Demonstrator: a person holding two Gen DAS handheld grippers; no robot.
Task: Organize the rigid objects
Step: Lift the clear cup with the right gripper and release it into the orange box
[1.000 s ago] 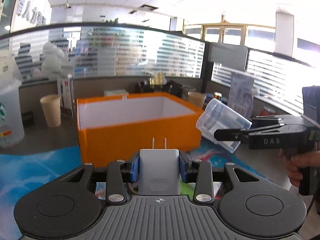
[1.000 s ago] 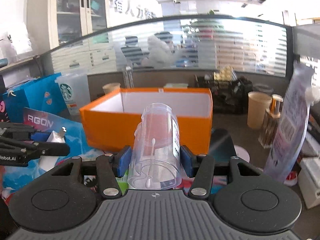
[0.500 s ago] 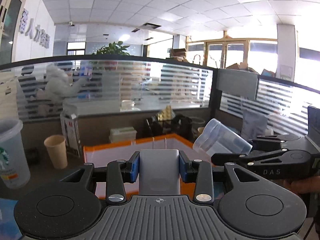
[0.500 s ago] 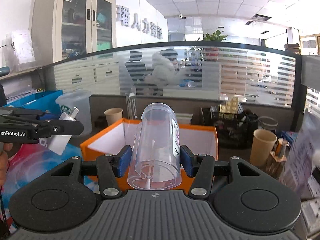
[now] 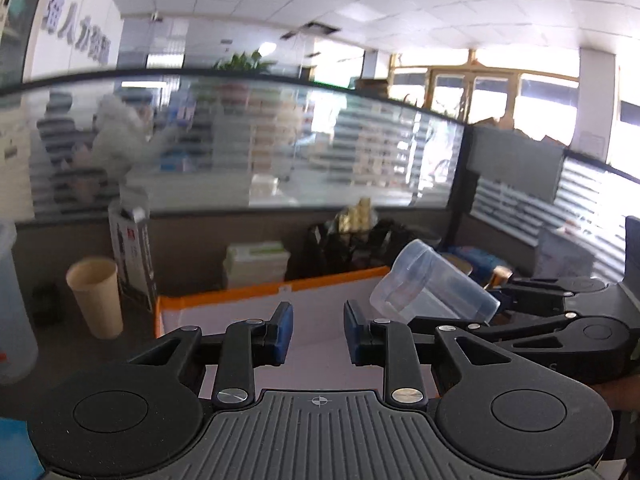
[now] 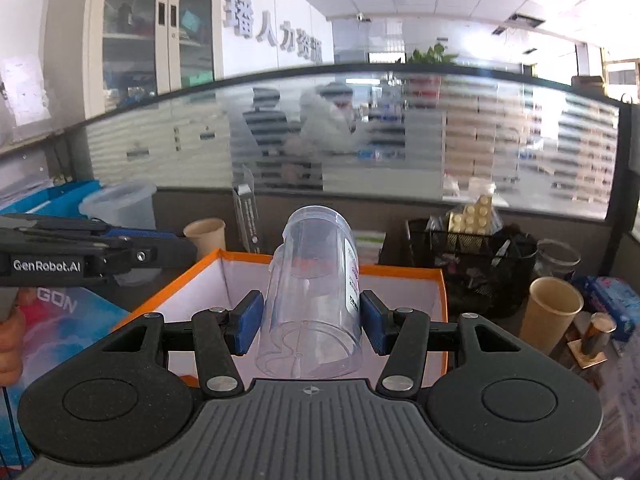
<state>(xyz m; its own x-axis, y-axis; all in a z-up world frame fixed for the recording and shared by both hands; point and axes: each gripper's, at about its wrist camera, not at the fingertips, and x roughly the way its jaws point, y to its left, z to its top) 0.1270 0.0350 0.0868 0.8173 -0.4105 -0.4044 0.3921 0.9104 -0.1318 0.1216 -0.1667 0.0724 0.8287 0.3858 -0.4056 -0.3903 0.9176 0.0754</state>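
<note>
The orange box point(image 5: 276, 289) with white inside walls lies under both grippers; it also shows in the right wrist view point(image 6: 400, 272). My left gripper point(image 5: 318, 332) is open and empty above the box; the white charger is out of sight. My right gripper point(image 6: 311, 318) is shut on a clear plastic jar point(image 6: 316, 288) with a cotton swab inside, held over the box. The jar point(image 5: 432, 294) and right gripper show at the right of the left wrist view. The left gripper point(image 6: 176, 250) shows at the left of the right wrist view.
Paper cups point(image 5: 96, 296) point(image 6: 554, 314) stand on either side of the box. A black mesh basket point(image 6: 472, 264) sits behind it. A large clear cup point(image 6: 120, 208), a blue bag point(image 6: 60, 196) and a small bottle point(image 6: 596, 332) are nearby.
My left gripper opened and the white charger it held is gone from view. Both grippers rose and moved forward over the box. The right gripper still holds the jar.
</note>
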